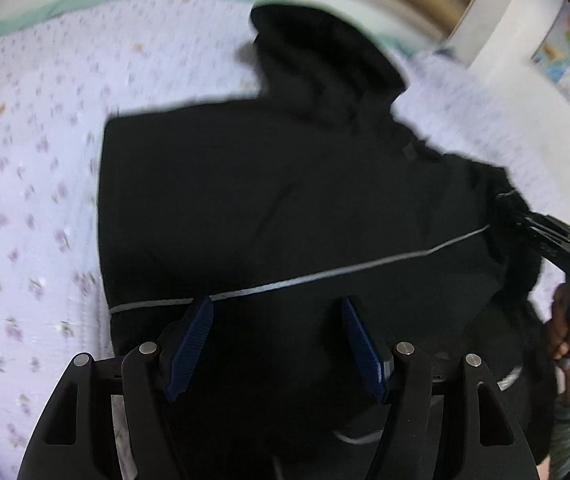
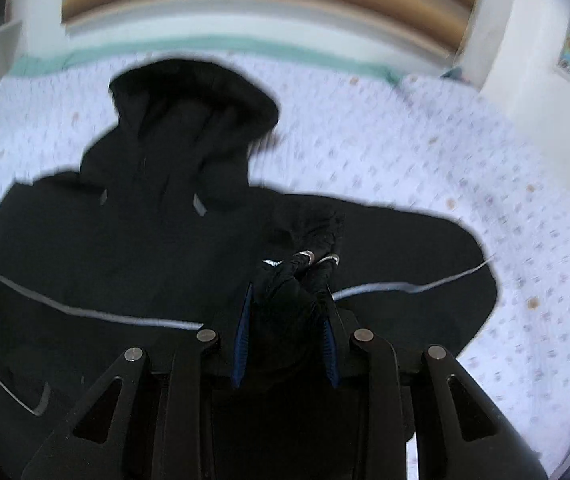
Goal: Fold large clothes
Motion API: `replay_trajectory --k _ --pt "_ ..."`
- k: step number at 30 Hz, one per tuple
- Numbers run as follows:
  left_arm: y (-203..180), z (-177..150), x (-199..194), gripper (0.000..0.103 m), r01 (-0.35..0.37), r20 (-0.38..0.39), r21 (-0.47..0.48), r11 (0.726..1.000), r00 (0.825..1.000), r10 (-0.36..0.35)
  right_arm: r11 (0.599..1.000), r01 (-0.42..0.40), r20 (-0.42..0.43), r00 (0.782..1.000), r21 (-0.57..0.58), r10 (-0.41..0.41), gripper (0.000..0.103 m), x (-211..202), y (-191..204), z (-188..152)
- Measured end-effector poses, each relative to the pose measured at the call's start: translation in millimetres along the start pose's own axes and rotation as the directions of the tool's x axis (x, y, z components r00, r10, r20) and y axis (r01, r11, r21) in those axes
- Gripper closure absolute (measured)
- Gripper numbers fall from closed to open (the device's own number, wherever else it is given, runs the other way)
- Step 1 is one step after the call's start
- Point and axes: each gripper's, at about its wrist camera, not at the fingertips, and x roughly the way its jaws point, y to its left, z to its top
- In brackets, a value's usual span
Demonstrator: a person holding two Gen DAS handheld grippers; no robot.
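**Mia:** One big bed (image 1: 25,160) with a flowery sheet fills both views. What lies on it?

**Ben:** Spread flat on the sheet is a black hooded jacket (image 1: 265,200). Its hood (image 2: 189,108) points to the far side. A thin silver stripe (image 1: 325,274) runs across it.

**Mia:** Which step does it look like?

**Ben:** Probably a sleeve fold. The right gripper (image 2: 289,304) pinches a bunched black sleeve end (image 2: 309,248) between its blue pads, lifted above the body of the jacket.

**Mia:** And the left gripper (image 1: 277,344)?

**Ben:** Its jaws are spread wide. It holds nothing and hangs over the jacket's near part.

**Mia:** What should come next?

**Ben:** Likely the sleeve gets laid across the middle, flat. The left one could press the cloth down so it stays put.
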Motion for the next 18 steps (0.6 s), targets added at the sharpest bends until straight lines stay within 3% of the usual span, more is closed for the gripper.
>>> replay_trajectory --k 5,9,11,13,15,18 --pt "-5.8 -2.6 4.6 0.035 -0.032 -0.001 0.029 0.999 0.999 0.032 0.998 0.035 -0.096 0.995 -0.061 -0.041 0.058 40.3 14.5 -31.2" --pt "-5.4 -6.3 3.2 0.034 -0.029 0.017 0.056 0.998 0.999 0.028 1.0 0.009 -0.109 0.994 -0.021 -0.011 0.054 28.6 7.4 -30.7" --pt "-3.0 -7.7 1.9 0.034 -0.025 0.032 0.056 0.998 0.999 0.024 1.0 0.006 -0.074 0.997 -0.02 -0.007 0.048 5.9 7.3 -30.4" --pt "-3.1 -9.3 2.0 0.033 -0.031 0.043 0.064 0.997 0.999 0.028 0.999 -0.035 0.038 0.999 -0.025 0.036 0.036 -32.3 9.3 -30.5" --pt "-7.0 -10.7 2.3 0.032 -0.041 0.054 0.08 0.996 0.998 0.037 0.994 -0.106 0.145 0.984 -0.018 0.108 0.025 -66.3 13.6 -30.0" --pt "-8.0 -12.3 2.0 0.03 -0.042 0.07 0.092 0.995 0.997 0.036 0.983 -0.174 0.164 0.97 -0.05 0.18 0.025 -75.0 35.4 -26.6"
